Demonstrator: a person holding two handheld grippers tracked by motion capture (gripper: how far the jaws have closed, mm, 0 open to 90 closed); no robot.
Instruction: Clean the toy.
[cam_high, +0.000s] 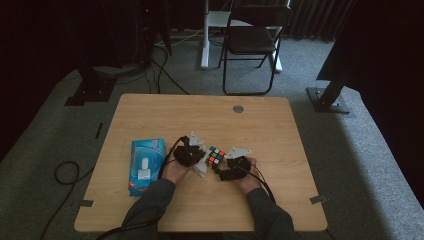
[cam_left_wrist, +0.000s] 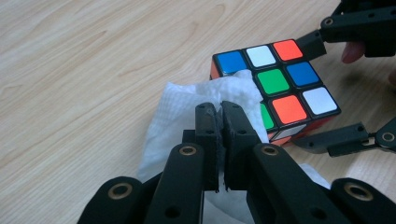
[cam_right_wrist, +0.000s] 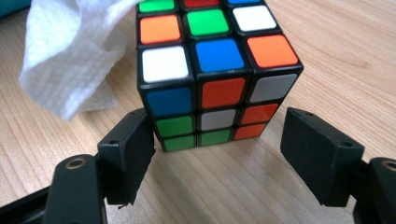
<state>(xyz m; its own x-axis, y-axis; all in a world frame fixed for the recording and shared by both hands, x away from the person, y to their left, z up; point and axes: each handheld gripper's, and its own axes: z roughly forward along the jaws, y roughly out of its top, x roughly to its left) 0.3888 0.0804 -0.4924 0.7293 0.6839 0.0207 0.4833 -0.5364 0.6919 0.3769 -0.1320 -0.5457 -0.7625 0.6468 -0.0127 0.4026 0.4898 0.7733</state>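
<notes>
Cube (cam_right_wrist: 212, 70) is sitting on the counter (cam_high: 260, 125), the left tool (cam_left_wrist: 218, 122) clamping a wipe (cam_left_wrist: 187, 116) against its top for cleaning, the right tool (cam_right_wrist: 217, 149) gaping wide beside it, holding nothing.

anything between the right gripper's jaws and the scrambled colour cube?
Nothing. In the right gripper view the right gripper stands open, its jaws flanking the scrambled colour cube, with bare light wooden table in the gaps.

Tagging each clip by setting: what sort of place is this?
Probably a lab or recording studio, not a home: a bare wooden table on grey carpet, black rig stands, a folding chair and dark curtains behind.
</notes>
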